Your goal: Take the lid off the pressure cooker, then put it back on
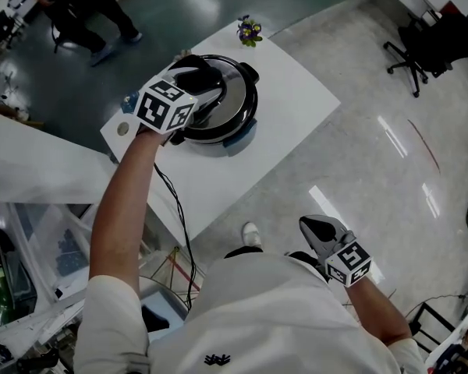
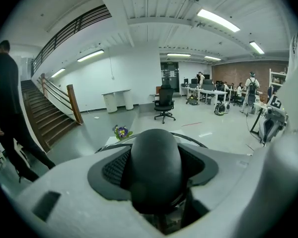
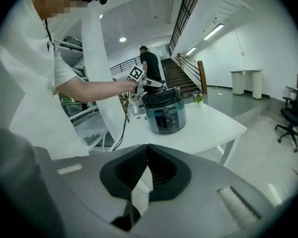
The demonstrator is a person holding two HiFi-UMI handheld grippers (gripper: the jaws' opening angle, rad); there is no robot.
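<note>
The pressure cooker [image 1: 232, 107] stands on the white table [image 1: 296, 123], a dark blue pot [image 3: 165, 114] with a steel and black lid [image 1: 235, 90] sitting on top. My left gripper [image 1: 193, 82] reaches over the lid from the left and is shut on the black lid handle [image 2: 156, 165], which fills the space between its jaws. My right gripper [image 1: 316, 228] hangs off the table near my right side, well away from the cooker. Its pads [image 3: 139, 190] meet with nothing between them.
A small pot of purple flowers [image 1: 249, 29] stands at the table's far corner. A black cable [image 1: 178, 205] runs off the near edge. An office chair [image 1: 413, 49] is at the right, a person [image 1: 78, 14] beyond the table, and shelving [image 1: 31, 287] at my left.
</note>
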